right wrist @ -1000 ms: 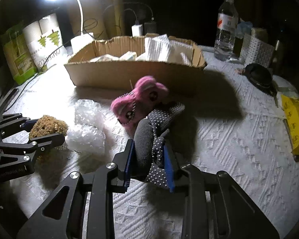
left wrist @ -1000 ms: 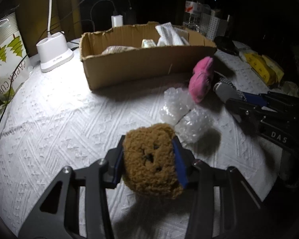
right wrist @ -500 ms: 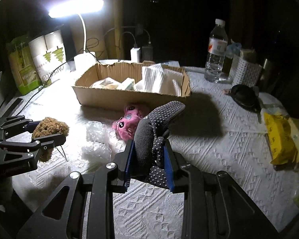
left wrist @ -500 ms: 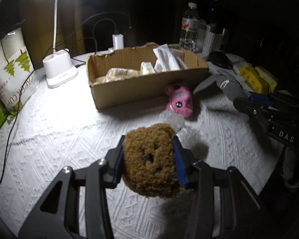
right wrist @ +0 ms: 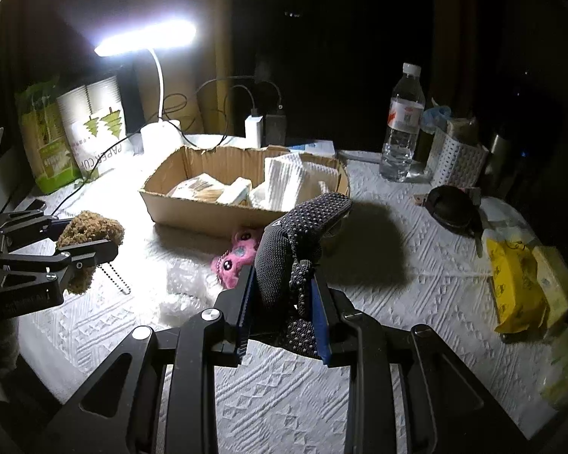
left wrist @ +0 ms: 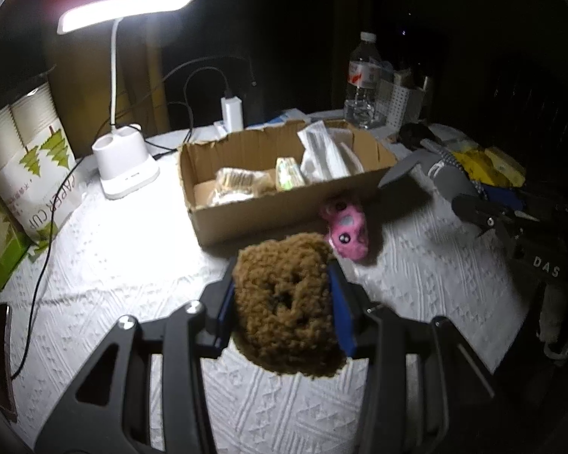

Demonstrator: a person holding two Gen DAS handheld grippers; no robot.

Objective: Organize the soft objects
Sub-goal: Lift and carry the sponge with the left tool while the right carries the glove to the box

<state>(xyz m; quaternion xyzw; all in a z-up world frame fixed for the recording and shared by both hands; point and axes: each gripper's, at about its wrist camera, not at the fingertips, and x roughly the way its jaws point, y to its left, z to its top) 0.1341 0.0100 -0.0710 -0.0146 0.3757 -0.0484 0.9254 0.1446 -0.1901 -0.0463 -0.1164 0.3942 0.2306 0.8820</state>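
Observation:
My left gripper is shut on a brown fuzzy plush and holds it above the table; it also shows in the right wrist view. My right gripper is shut on a grey dotted glove, raised above the table; the glove shows in the left wrist view. A pink plush lies in front of the cardboard box, which holds tissue packs and wrapped items. Clear bubble wrap lies left of the pink plush.
A lit desk lamp stands back left beside a paper-cup pack. A water bottle, a white perforated holder, a black pouch and yellow packets sit to the right. Cables run behind the box.
Both grippers have risen and pulled back from the table with their objects still held. The box interior and lamp head have come into view.

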